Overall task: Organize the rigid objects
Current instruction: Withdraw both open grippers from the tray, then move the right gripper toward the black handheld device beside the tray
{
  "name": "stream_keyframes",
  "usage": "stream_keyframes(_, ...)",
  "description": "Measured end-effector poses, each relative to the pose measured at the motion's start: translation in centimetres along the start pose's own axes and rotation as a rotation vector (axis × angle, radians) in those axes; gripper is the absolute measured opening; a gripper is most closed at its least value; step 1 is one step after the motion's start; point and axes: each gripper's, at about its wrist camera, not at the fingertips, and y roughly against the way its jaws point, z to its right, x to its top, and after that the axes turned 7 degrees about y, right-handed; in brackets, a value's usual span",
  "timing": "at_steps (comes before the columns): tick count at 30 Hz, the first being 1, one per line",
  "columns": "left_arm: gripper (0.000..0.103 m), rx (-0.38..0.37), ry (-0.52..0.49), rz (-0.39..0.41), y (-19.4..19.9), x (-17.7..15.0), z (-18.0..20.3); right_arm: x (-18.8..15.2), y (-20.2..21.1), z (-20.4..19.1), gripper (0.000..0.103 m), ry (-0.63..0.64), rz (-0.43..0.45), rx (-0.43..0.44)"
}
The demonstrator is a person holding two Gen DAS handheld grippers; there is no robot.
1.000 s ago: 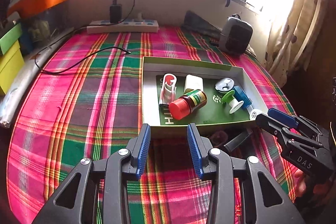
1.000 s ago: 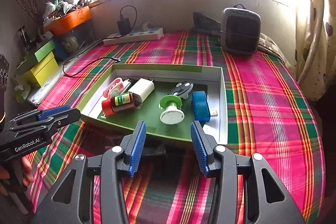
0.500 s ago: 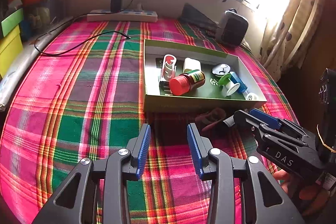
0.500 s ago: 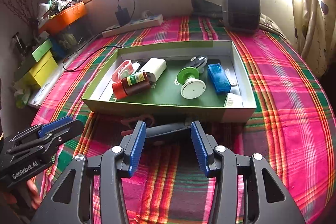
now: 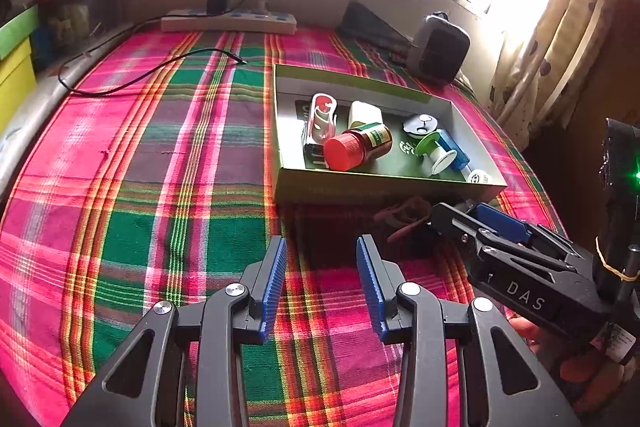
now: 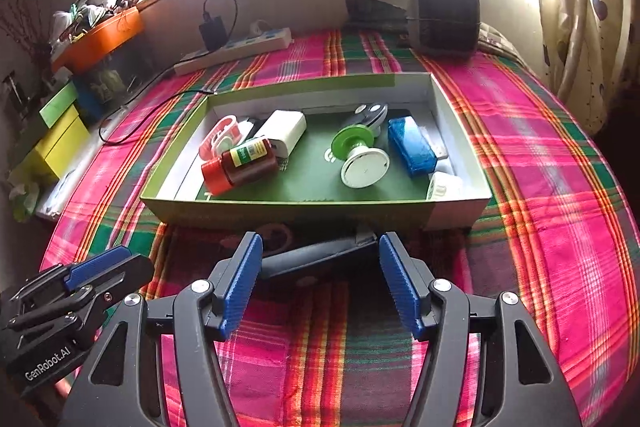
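Observation:
A green box on the plaid cloth holds a red-capped bottle, a white block, a green-and-white spool, a blue case and other small items. Just in front of it, in shadow, lies a dark-handled tool with a reddish part beside it. My right gripper hangs over that handle, which lies between the pads untouched as the jaws open wider. It also shows at the right in the left wrist view. My left gripper is open over bare cloth, left of the tool.
At the back wall lie a power strip with a plugged charger and a loose black cable. A grey boxy appliance stands back right. Yellow and green boxes and an orange tray line the left edge. A curtain hangs right.
Both grippers have drawn back and lower, down to the cloth in front of the box. The right jaws have spread much wider around the dark handle. The left jaws kept their gap.

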Motion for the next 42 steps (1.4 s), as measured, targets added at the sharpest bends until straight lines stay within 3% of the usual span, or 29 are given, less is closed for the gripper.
stream_keyframes(21, 0.036, -0.043, -0.021, -0.022, -0.5, -0.3, 0.8, -2.1, 2.3, 2.1, 0.063, -0.044, -0.015, -0.091)
stream_keyframes(29, 0.036, -0.039, -0.018, -0.022, -0.4, -0.5, 0.5, -0.7, 1.8, -0.1, 0.063, -0.024, 0.021, -0.065)
stream_keyframes(36, 0.036, -0.038, -0.005, -0.025, -0.4, -0.4, -0.2, 0.0, 0.7, -1.3, 0.063, -0.076, -0.001, -0.119)
stream_keyframes(42, 0.036, -0.046, -0.008, -0.032, -0.5, -0.3, -0.4, 0.0, 0.0, -1.5, 0.063, -0.094, -0.024, -0.115)
